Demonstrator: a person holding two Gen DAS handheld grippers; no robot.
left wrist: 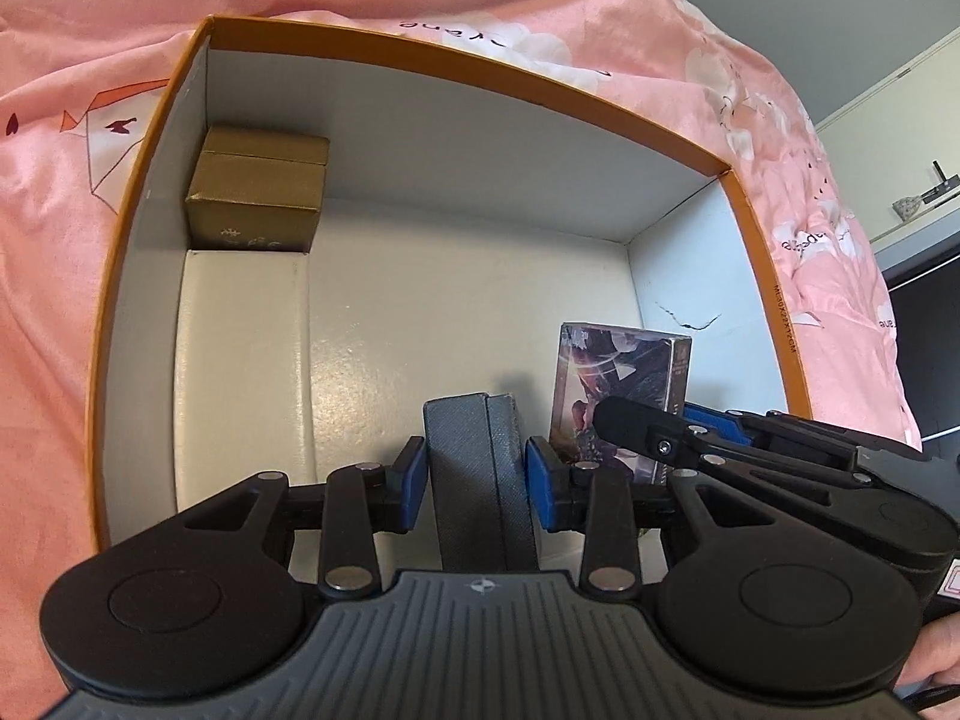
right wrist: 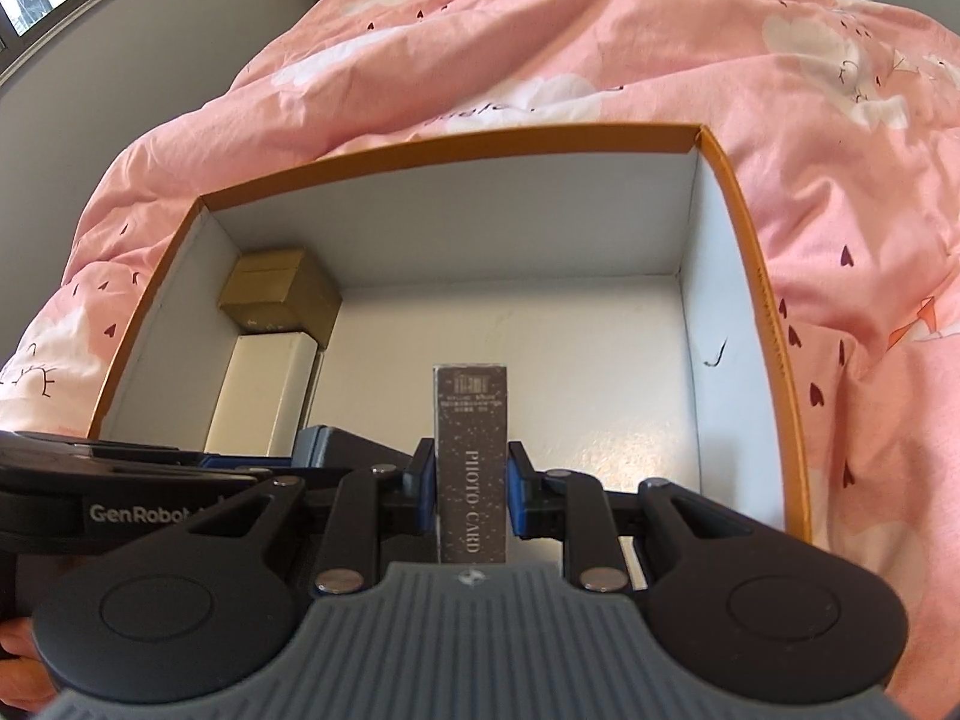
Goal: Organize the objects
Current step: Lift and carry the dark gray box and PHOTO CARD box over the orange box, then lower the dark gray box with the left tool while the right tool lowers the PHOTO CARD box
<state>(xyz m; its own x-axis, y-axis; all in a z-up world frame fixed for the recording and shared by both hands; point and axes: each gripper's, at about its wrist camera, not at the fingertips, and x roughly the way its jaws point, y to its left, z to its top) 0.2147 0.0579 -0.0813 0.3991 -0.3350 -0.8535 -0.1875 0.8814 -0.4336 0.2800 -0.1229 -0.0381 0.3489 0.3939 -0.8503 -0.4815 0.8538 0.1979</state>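
An orange-rimmed cardboard box (left wrist: 456, 69) with a white inside lies on a pink duvet; it also shows in the right wrist view (right wrist: 456, 147). My left gripper (left wrist: 477, 474) is shut on a grey textured case (left wrist: 474, 468), held upright inside the box. My right gripper (right wrist: 471, 489) is shut on a dark photo card box (right wrist: 472, 450), also held inside the box; the same card box (left wrist: 618, 384) shows beside the grey case. A gold box (left wrist: 258, 192) and a white box (left wrist: 240, 360) sit along the left wall.
The pink duvet (right wrist: 600, 30) surrounds the box on all sides. The gold box (right wrist: 276, 294) and white box (right wrist: 264, 390) fill the left side; the box floor (right wrist: 510, 324) is bare at the middle and right. The right wall has a small tear (left wrist: 690, 321).
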